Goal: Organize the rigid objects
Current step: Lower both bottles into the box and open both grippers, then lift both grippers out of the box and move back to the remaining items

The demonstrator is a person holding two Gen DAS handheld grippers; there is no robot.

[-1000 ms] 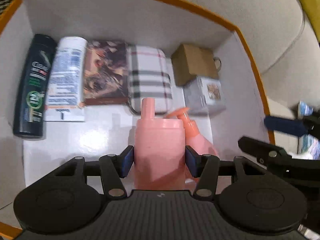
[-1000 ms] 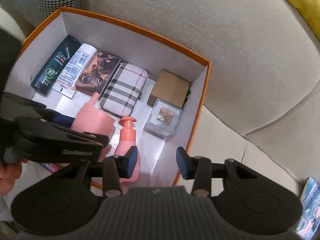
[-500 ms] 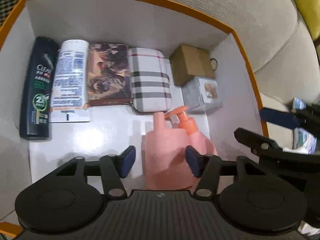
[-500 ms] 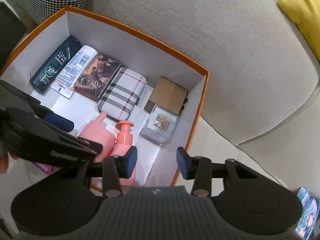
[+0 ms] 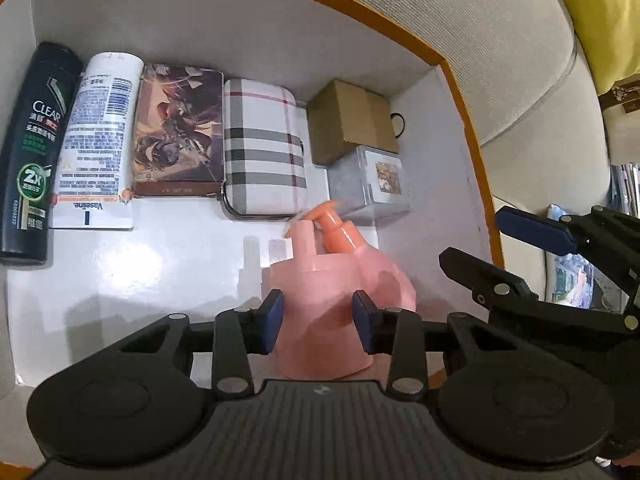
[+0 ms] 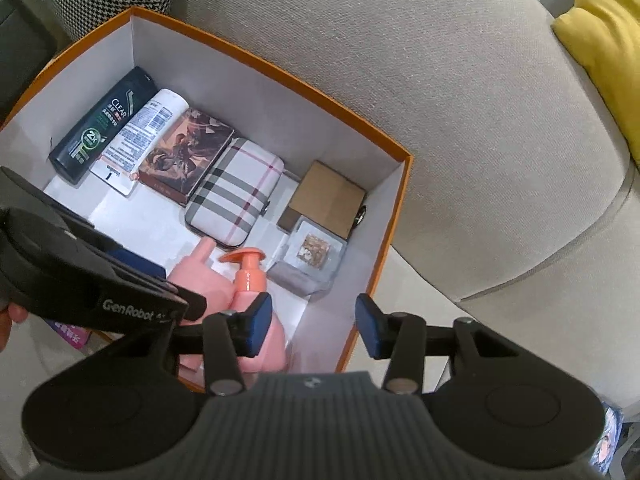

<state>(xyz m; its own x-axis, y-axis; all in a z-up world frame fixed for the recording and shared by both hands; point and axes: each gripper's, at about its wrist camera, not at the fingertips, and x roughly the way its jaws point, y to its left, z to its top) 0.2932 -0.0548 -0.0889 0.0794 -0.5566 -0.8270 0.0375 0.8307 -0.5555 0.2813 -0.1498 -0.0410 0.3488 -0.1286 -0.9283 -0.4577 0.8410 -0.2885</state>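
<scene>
Now that the pink bottle (image 5: pixel 320 312) has gone from upright a second ago to tipped against the pump bottle (image 5: pixel 340 236) near the front of the orange box (image 5: pixel 472 128), it looks like it's being laid down like the others. The left claw (image 5: pixel 318 322) has just been closing, and its pads now look pinched on the bottle's sides. The right claw (image 6: pixel 312 326) has just been opening a little; it's spread and empty, hovering over the box's right wall. So placing seems nearly done, just not released.
</scene>
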